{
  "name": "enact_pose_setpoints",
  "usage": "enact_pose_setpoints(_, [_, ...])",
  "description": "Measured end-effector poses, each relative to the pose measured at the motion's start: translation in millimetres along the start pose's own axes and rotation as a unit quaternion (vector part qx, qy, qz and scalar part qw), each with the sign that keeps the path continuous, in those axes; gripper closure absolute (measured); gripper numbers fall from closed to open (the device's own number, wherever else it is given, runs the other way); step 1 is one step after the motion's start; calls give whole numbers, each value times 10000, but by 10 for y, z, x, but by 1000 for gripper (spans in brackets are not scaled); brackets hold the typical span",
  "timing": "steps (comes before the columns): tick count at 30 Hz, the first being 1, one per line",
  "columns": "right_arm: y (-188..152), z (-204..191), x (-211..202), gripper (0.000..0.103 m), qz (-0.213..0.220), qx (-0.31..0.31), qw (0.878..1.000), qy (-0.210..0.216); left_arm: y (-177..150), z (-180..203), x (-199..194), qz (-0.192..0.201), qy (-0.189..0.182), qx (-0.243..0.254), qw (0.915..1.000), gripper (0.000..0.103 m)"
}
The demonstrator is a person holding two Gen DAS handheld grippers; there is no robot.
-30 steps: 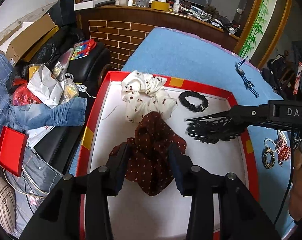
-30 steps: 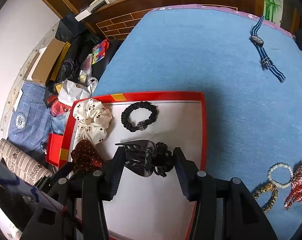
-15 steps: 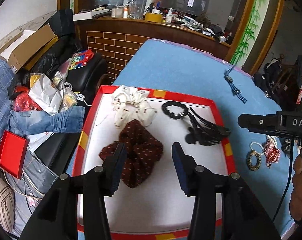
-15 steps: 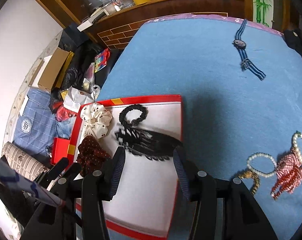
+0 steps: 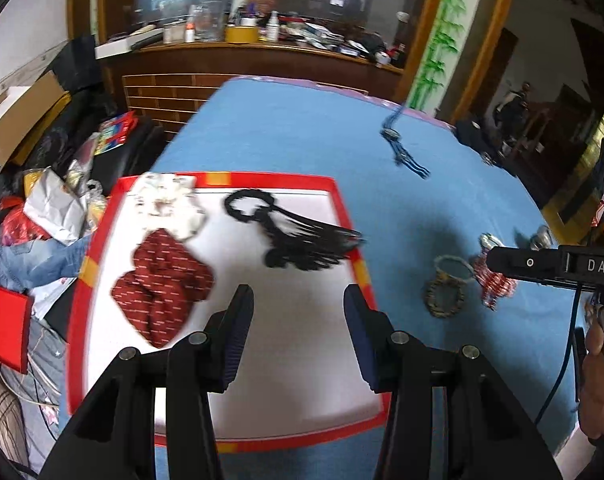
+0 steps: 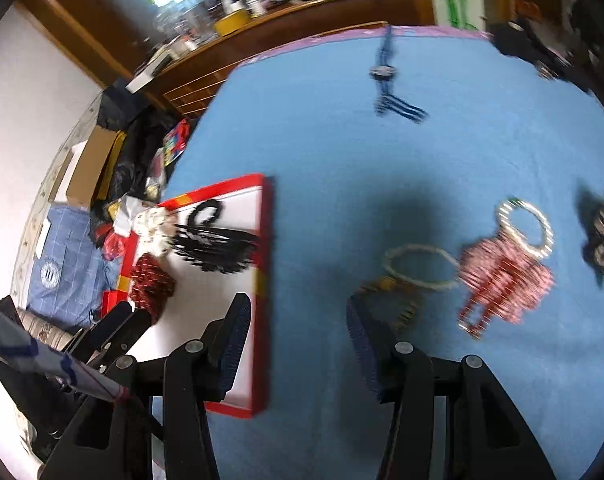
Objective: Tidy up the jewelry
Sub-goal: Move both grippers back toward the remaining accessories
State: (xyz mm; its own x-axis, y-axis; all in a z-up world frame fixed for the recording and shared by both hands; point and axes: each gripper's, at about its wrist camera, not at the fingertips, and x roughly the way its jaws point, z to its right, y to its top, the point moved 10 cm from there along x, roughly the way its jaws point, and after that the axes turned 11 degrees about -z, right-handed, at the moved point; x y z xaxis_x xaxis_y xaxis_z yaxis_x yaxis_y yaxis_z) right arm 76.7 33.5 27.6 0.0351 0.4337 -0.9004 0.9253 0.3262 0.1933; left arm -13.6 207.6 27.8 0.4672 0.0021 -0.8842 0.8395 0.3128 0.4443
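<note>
A blue-covered worktop fills both views, and a red-rimmed tray with a white floor lies toward its left edge. On the tray, a maroon dotted scrunchie lies by the left rim, touching a white dotted scrunchie in the far left corner; a black claw clip reaches the right rim, with a black hair tie touching it at the far side. On the bare blue cloth right of the tray lie a red beaded piece, a pearl bracelet touching a dark gold bracelet, and another pearl bracelet; a blue striped watch lies near the far edge. The left hand-held gripper hangs over the tray's white floor, jaws apart and empty. The right hand-held gripper hangs over the cloth just right of the tray, jaws likewise apart, holding nothing.
</note>
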Motion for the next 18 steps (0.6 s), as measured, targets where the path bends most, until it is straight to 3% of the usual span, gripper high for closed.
enact_pose_setpoints(9, [-302, 842, -223, 49, 27, 695, 9974, -207, -78, 733, 245, -373, -414, 536, 9970, 58])
enact_pose_setpoints(14, [-469, 1129, -317, 50, 12, 891, 9957, -262, -114, 1128, 551, -766, -709, 742, 9918, 58])
enact_pose_setpoints(18, [-586, 1360, -418, 50, 44, 1046, 9941, -285, -118, 1306, 865, -1068, -724, 785, 9885, 58])
